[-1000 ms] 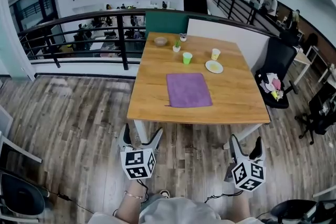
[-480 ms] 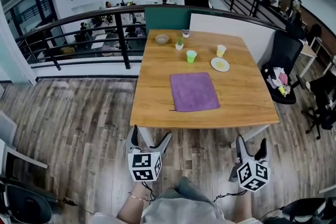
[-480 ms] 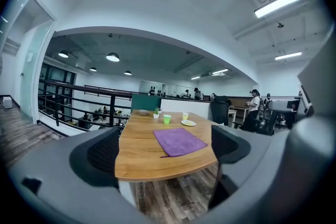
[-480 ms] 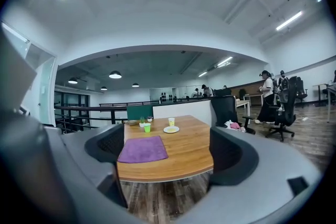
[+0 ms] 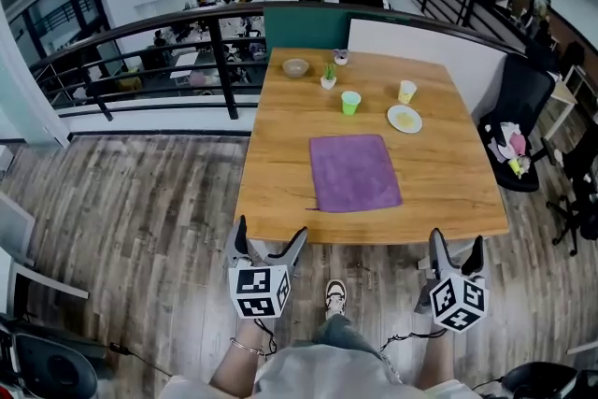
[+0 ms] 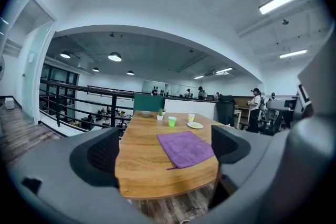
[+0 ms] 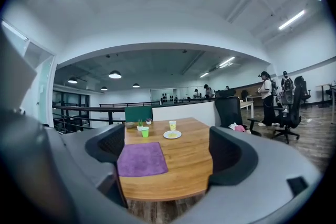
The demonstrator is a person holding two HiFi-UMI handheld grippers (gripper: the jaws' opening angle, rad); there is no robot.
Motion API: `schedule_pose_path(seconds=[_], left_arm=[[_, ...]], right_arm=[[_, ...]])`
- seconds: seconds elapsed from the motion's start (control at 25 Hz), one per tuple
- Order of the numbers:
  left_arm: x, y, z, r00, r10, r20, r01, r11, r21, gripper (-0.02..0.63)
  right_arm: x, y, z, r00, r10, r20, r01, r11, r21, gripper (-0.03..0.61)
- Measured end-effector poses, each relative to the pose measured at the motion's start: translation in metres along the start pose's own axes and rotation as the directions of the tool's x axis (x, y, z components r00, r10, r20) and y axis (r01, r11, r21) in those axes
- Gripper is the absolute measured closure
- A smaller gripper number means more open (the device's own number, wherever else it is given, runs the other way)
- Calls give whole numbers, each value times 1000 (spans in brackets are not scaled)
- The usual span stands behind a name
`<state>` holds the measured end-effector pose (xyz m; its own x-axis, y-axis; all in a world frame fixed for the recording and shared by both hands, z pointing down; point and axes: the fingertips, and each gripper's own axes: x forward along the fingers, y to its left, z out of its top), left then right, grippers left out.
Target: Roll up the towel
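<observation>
- Left gripper (image 5: 271, 235): jaws wide apart, nothing held.
- Right gripper (image 5: 457, 241): jaws wide apart, also empty.
- Both hang above the floor, short of the table's (image 5: 280, 187) near edge.
- Towel (image 5: 355, 173) lies flat mid-table; cup (image 5: 350, 102) and plate (image 5: 405, 119) sit beyond it.

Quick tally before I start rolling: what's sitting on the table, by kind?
purple towel: 1
cups: 2, green and pale yellow
plate: 1
bowl: 1
small pots: 2, one with a green plant, one too small to tell its contents
Total: 7
</observation>
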<state>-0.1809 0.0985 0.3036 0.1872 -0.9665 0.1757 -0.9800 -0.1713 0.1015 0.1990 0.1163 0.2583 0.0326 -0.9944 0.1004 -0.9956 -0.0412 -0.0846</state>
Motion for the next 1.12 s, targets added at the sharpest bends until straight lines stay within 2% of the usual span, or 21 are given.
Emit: schedule_pose_path(seconds=[0.36,0.72,1.12], left_arm=[[97,6,18,999,45,-2,-45,999,-13,72],[201,11,55,994,105,19,-104,994,-21,72],[257,20,51,989,139,-52,-140,990,-3,72]], right_arm=[[120,1,14,997,74,-12,-74,997,-11,81],[251,-2,44,989,145,-4,-145,989,-13,91],[335,9,26,971,232,-58,-230,973,29,106]])
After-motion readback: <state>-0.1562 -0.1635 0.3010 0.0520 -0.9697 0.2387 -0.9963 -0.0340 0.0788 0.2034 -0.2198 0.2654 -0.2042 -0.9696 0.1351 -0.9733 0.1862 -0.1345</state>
